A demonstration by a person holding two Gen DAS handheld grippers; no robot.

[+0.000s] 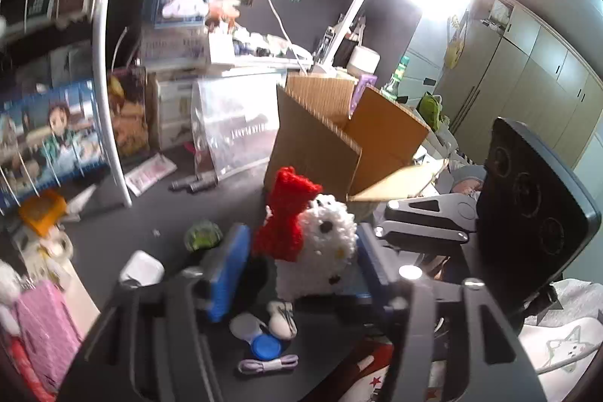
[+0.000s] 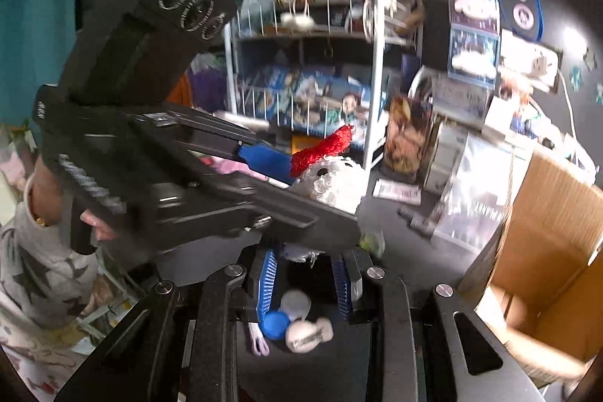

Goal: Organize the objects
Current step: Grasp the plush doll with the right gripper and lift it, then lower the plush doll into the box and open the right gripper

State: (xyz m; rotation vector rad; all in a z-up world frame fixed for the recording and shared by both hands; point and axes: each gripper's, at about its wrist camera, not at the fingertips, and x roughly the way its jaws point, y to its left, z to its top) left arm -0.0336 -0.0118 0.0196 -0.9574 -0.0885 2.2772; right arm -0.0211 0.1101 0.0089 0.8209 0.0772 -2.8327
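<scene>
My left gripper (image 1: 301, 259) is shut on a white crocheted cat plush (image 1: 320, 251) with a red bow, held above the dark desk; the plush also shows in the right wrist view (image 2: 335, 176). An open cardboard box (image 1: 346, 138) stands just beyond it, and its inside shows in the right wrist view (image 2: 546, 251). My right gripper (image 2: 305, 277) is open and empty, below the left gripper, over small items: a blue cap (image 2: 275, 324) and white round pieces (image 2: 305, 334).
A white wire rack (image 1: 109, 81) with posters stands at the left. A clear plastic bag (image 1: 233, 123), a green lump (image 1: 203, 234), a white case (image 1: 143, 268) and a pink pouch (image 1: 45, 330) lie on the desk. Shelves with boxes stand behind.
</scene>
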